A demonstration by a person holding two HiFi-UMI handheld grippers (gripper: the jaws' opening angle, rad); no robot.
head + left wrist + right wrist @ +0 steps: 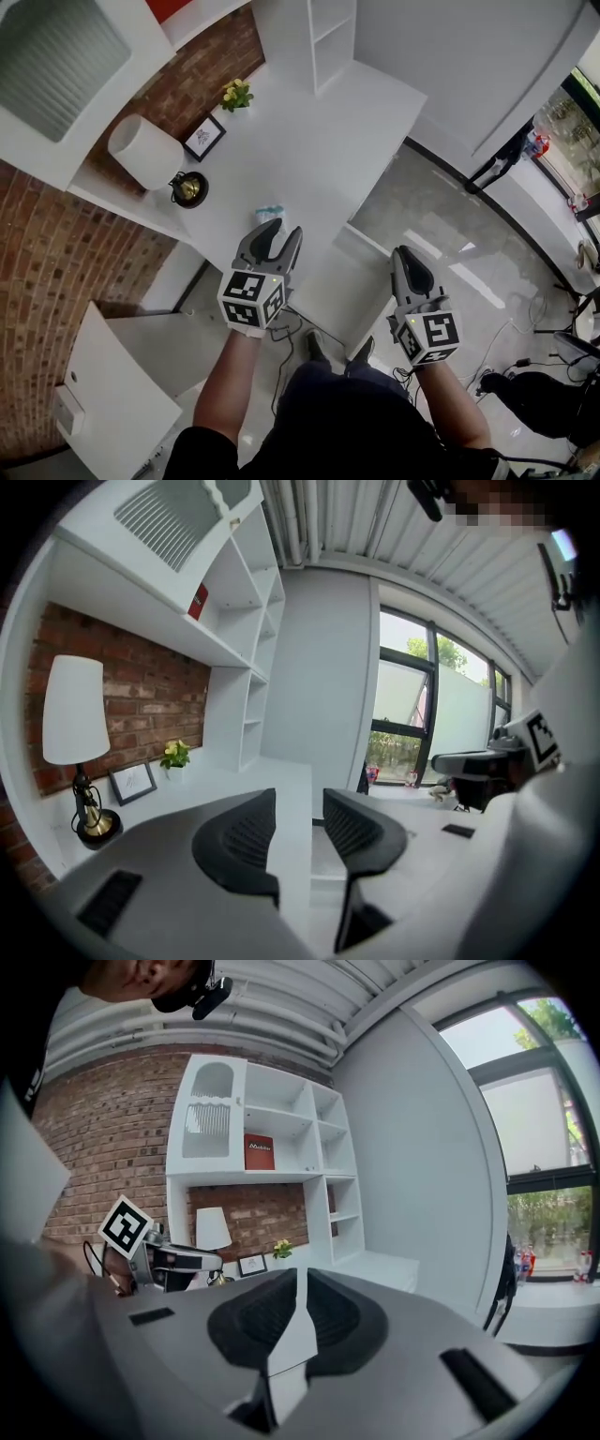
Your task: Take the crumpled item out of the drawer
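Now the crumpled item [269,214] lies on the desk [309,141], just past the left gripper [279,231], whose jaws stand wide and empty. The right gripper [405,253], by the drawer [339,281], has its jaws close together, holding nothing. I think the left one should back off gently, without bumping the item.

- The desk [319,131] is plain white.
- The wall [37,272] is red-brown brick with pale mortar lines.
- The lamp [145,152] has a white shade and a brass-and-black foot.
- The flowers [236,93] are yellow, with green leaves.
- The crumpled item [269,213] is pale blue-white.
- The left gripper [285,228] and right gripper [405,253] are grey with black pads [246,841].
- Their cubes [251,300] bear black-and-white square markers.
- The floor [441,216] is glossy marbled grey.
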